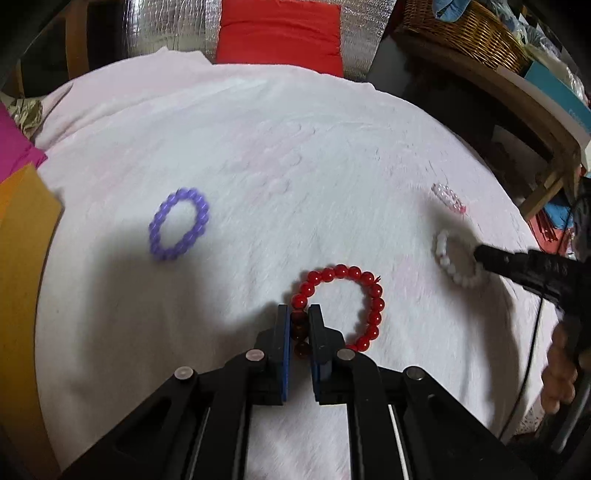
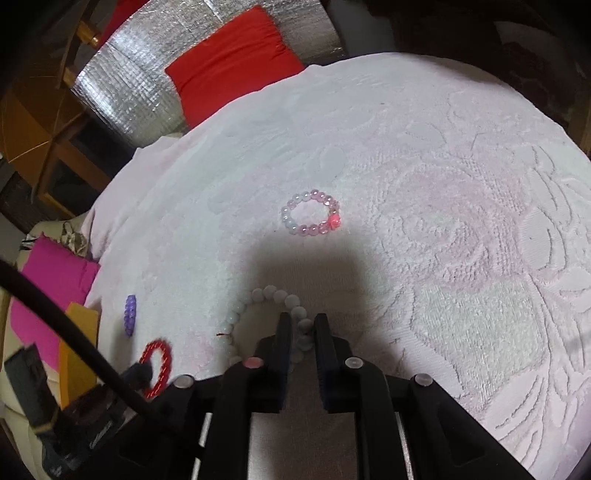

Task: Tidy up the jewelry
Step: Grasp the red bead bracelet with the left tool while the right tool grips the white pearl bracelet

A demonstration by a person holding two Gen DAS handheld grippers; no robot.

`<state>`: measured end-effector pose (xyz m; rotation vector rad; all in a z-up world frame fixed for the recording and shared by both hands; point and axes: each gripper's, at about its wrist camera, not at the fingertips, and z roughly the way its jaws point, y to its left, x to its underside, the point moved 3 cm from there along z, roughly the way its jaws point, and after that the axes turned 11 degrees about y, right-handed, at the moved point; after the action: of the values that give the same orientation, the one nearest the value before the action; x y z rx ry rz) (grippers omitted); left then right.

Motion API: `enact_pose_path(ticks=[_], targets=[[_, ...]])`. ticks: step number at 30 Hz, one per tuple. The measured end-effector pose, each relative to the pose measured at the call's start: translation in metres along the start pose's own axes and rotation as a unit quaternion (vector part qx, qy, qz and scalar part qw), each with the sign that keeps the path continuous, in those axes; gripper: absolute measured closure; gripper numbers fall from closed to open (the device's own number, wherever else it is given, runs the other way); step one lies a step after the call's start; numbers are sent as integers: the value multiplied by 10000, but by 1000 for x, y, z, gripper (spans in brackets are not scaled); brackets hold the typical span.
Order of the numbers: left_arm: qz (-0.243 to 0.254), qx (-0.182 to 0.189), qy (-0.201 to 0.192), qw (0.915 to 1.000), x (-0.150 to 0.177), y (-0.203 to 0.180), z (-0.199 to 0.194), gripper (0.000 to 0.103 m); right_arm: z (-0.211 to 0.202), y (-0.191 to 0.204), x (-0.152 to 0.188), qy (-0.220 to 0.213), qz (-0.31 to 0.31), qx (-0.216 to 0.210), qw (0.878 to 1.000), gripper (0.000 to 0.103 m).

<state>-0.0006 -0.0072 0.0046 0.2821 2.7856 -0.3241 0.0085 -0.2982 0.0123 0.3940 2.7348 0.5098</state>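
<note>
My left gripper (image 1: 298,311) is shut on the left side of a red bead bracelet (image 1: 364,291), which lies on the white towel (image 1: 258,155). My right gripper (image 2: 302,318) is shut on a white bead bracelet (image 2: 255,299); in the left wrist view that bracelet (image 1: 448,267) lies at the right with the right gripper's fingers (image 1: 491,256) on it. A purple bead bracelet (image 1: 178,224) lies at the left. A pale pink bead bracelet (image 2: 311,213) lies ahead of the right gripper. The red bracelet (image 2: 157,369) and the purple one (image 2: 129,314) also show in the right wrist view.
A red cushion (image 1: 279,33) and silver foil sheet (image 2: 125,85) lie beyond the towel. Pink and orange paper (image 1: 20,229) sits at the left edge. A wicker basket (image 1: 465,29) stands on a wooden shelf at the right.
</note>
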Motion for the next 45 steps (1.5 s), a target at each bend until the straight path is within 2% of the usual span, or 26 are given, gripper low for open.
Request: enact_pose_path(ticks=[1,3,5,6,7,8,9,12,13,14,15,17,24,29,31,33,34,35,36,37,39,41,42,43,45], targets=[[23,-4,10,10000,2,3,-2,94,1,1,0,15,-3,0,10000,65],[21,-34,30,10000,4,6,-5,90,3,4,0,-27,11,3,10000,59],[72,37,19,10000,3,5,-6,71,5,8,2,-133,-60,116,9998,60],[93,46,-8,9999,4,5,-6,66,9,12,2,-176,-155,243,9994,68],[111,45,-20,9999,3,5,-5,64,11,16,2,-224,-229,432,9986,81],[173,41,-26,9998,3,4,-4,64,13,19,2,-267,-327,631,9971,85],[217,27,-34,9998,4,4,-4,64,15,22,2,-300,-405,769,9958,88],[271,85,-129,9995,0,3,0,64,15,25,3,-406,-448,787,9951,92],[293,126,-168,9993,-1,2,1,72,12,27,4,-468,-443,716,9953,92],[323,115,-181,9993,-2,2,1,86,10,28,4,-545,-464,647,9953,92],[349,56,-188,9992,-3,1,2,91,7,30,5,-604,-502,599,9951,92],[360,30,-219,9991,-2,2,1,94,3,34,7,-708,-559,467,9948,92],[430,383,-366,9977,7,-4,-20,94,-7,41,9,-852,-728,211,9935,92],[569,483,79,9972,13,-11,-4,94,3,42,11,-575,-876,261,9942,92],[640,417,119,9970,13,-14,1,94,8,38,13,-356,-869,297,9951,92],[691,498,139,9963,11,-17,1,84,13,32,14,-240,-779,362,9960,92],[688,572,147,9959,11,-18,1,73,14,31,13,-223,-758,366,9962,88],[680,625,123,9956,11,-20,0,69,13,31,11,-211,-780,361,9961,85],[711,562,87,9958,11,-23,1,69,13,32,11,-217,-796,365,9959,78],[773,489,53,9958,12,-26,1,69,12,33,11,-254,-810,407,9956,73],[865,385,-17,9955,11,-30,2,71,13,35,12,-287,-842,481,9949,73],[891,310,-50,9955,10,-33,4,94,17,37,14,-309,-992,616,9927,74],[881,313,-56,9956,9,-34,4,94,19,40,14,-320,-1062,679,9915,81],[865,333,-63,9957,8,-31,4,94,19,42,15,-385,-1177,809,9890,92],[853,335,-141,9957,8,-31,1,94,18,44,17,-430,-1305,917,9863,92]])
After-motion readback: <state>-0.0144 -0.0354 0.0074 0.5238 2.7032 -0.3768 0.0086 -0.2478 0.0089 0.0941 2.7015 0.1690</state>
